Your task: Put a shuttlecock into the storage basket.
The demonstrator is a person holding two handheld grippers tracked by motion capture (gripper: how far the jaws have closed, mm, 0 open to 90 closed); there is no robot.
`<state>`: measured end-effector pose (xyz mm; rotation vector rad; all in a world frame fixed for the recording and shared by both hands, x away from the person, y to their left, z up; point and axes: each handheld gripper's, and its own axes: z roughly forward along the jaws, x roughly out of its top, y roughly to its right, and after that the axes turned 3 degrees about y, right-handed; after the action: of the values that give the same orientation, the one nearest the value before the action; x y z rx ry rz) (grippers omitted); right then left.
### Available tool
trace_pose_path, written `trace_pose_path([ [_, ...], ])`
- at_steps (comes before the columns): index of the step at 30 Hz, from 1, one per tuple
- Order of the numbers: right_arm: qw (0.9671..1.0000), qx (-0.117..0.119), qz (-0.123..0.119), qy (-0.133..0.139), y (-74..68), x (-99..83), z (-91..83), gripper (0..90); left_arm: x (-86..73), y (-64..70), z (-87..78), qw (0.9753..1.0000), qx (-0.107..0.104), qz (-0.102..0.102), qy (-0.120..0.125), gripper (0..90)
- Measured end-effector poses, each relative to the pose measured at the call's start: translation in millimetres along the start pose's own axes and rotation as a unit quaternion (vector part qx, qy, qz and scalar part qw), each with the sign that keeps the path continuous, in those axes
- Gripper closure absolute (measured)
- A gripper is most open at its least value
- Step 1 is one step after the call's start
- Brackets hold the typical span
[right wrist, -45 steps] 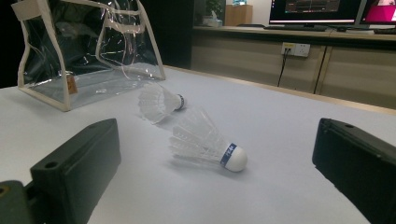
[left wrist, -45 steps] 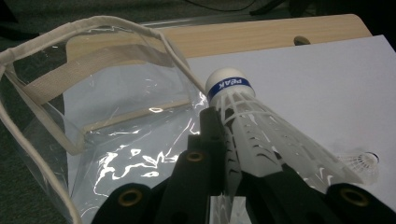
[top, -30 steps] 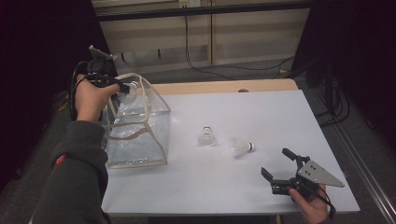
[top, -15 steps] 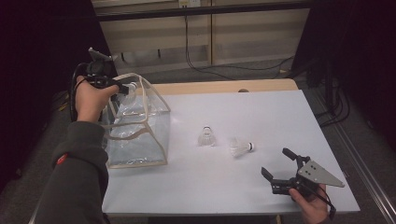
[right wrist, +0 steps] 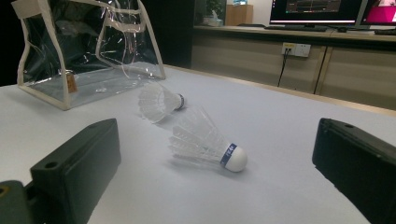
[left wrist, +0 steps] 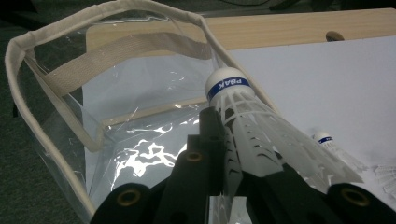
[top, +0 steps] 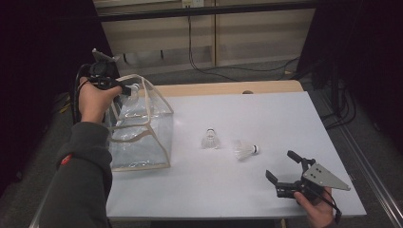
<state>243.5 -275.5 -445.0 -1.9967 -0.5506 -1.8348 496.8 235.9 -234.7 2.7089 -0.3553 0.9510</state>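
Dark walls and a beige cabinet front with trailing cables back the white tabletop point(top: 266, 118), which rests on a pale wooden board showing along its far edge. At about ten o'clock stands a clear plastic bag with cream fabric trim point(top: 142, 137), its mouth open upward. The left claw point(top: 127, 88) hangs over the bag's far rim, pressed onto a white plastic shuttlecock with a blue-banded cork point(left wrist: 243, 121) — cork pointing away from the hand, just above the opening. As I judge it, this one is about to be dropped in, and nothing looks to lie inside the bag yet, though glare on the plastic makes that uncertain. Two more white shuttlecocks wait near the centre: one standing on its skirt point(top: 210, 138), one lying on its side point(top: 244, 149) just toward four o'clock of it. The right claw point(top: 285, 171) rests at five o'clock, spread wide and empty. The left gripper view shows the "PBAK" lettering on the band; the right gripper view shows the lying shuttlecock point(right wrist: 205, 142) between its black jaws — well short of them.
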Motion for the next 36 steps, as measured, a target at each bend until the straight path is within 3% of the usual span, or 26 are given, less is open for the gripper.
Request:
trace_pose_path([
  [8,1.0000,0.000,-0.001,0.000,0.4,-0.4,0.3,1.2,0.6,-2.4,7.0,1.0000,0.005,0.003,-0.003,87.6],
  [24,1.0000,0.001,0.000,0.001,-0.4,0.2,-0.1,1.2,-1.8,1.0,7.5,0.9999,0.004,0.010,0.013,76.1],
  [33,1.0000,0.001,-0.001,0.001,-0.9,0.4,0.1,1.2,-2.6,4.3,0.5,0.9997,-0.013,0.012,0.019,70.8],
  [36,1.0000,0.002,-0.002,0.000,-1.2,0.7,0.2,1.2,-3.1,7.8,-1.9,0.9994,-0.027,0.014,0.017,68.5],
])
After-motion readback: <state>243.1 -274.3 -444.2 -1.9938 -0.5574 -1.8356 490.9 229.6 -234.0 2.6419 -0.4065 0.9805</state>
